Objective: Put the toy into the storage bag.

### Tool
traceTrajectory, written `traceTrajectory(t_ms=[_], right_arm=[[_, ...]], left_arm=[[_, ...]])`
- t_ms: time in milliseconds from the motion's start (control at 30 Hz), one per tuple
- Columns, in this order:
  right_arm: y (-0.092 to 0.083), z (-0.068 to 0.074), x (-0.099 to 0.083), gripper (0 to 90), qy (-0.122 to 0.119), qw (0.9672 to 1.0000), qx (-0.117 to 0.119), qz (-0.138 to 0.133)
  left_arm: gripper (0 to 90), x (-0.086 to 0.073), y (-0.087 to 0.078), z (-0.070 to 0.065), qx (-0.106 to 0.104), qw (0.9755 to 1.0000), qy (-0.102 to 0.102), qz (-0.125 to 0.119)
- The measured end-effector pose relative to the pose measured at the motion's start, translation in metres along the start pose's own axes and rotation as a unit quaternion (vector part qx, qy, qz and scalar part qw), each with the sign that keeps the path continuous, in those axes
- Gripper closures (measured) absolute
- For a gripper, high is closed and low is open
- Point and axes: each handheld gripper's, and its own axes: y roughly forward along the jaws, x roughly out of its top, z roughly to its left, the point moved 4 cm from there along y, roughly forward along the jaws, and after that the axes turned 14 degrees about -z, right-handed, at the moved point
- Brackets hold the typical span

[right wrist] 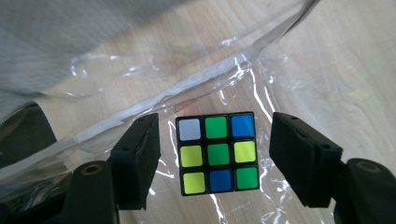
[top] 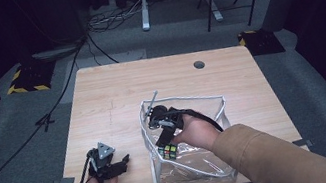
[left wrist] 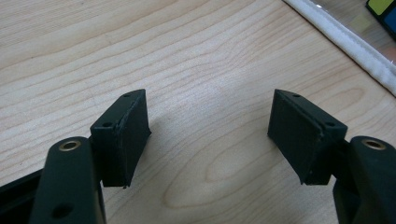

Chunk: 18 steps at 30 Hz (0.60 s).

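Lying on the clear pouch [top: 191,160] near the tabletop's [top: 111,95] front edge: puzzle cube [right wrist: 217,152]. Hovering over it, right gripper [right wrist: 215,161], spread open, gaps showing beside both pads. Resting left of the pouch's white edge, left gripper [left wrist: 210,140], gaping, empty.

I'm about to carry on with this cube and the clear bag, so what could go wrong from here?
1. The right gripper stands open with gaps either side of the puzzle cube; closing off-centre could twist or push it away.
2. The clear plastic bag is loose and crinkled around the cube, so a jaw may pinch film.
3. The left gripper is open over bare table, not steadying the bag, which may slide.
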Motion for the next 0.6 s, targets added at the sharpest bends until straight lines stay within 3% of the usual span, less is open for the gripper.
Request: traceTrajectory(t_ms=[233,500,600], right_arm=[[-0.028,-0.001,0.008,33.9,0.003,0.9988,-0.006,-0.048],[-0.064,0.000,0.012,34.0,-0.010,0.9951,-0.006,-0.099],[-0.076,-0.005,0.013,34.3,-0.044,0.9911,-0.011,-0.125]], left_arm=[[29.5,-0.001,-0.001,0.000,-0.002,1.0000,0.004,0.002],[29.4,-0.003,-0.005,0.000,-0.011,0.9999,0.006,0.004],[29.3,-0.005,-0.008,0.003,-0.009,0.9999,0.006,0.002]])
